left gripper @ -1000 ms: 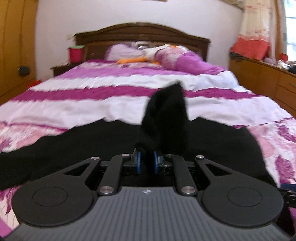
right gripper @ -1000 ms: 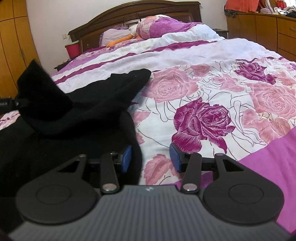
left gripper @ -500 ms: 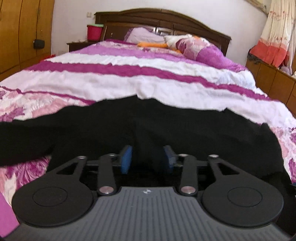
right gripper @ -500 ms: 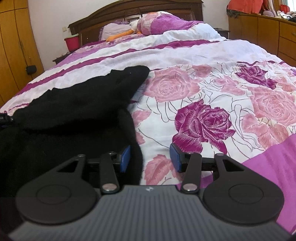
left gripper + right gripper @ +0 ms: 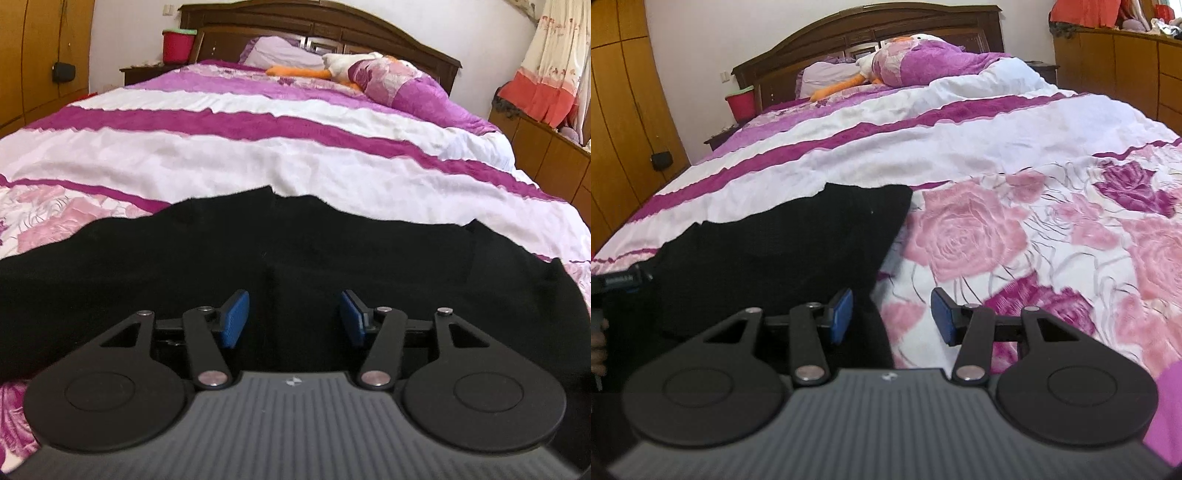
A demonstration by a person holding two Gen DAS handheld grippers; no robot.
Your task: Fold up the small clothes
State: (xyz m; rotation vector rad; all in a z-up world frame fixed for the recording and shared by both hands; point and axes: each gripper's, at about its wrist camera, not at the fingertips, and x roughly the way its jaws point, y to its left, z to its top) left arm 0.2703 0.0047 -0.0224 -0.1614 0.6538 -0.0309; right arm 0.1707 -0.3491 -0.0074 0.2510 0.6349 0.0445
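Now, from the left wrist, the left gripper (image 5: pixel 294 318) hangs low over the black garment (image 5: pixel 258 254) spread flat on the bed (image 5: pixel 258 147); its fingers (image 5: pixel 233 319) are parting, cloth beneath them but nothing pinched. From the right wrist, the right gripper (image 5: pixel 892 315) sits at the garment's (image 5: pixel 783 251) right edge, fingers (image 5: pixel 943 315) about half open, holding nothing.

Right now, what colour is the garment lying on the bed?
Plain black garment, no visible pattern; it shows best in the left wrist view.
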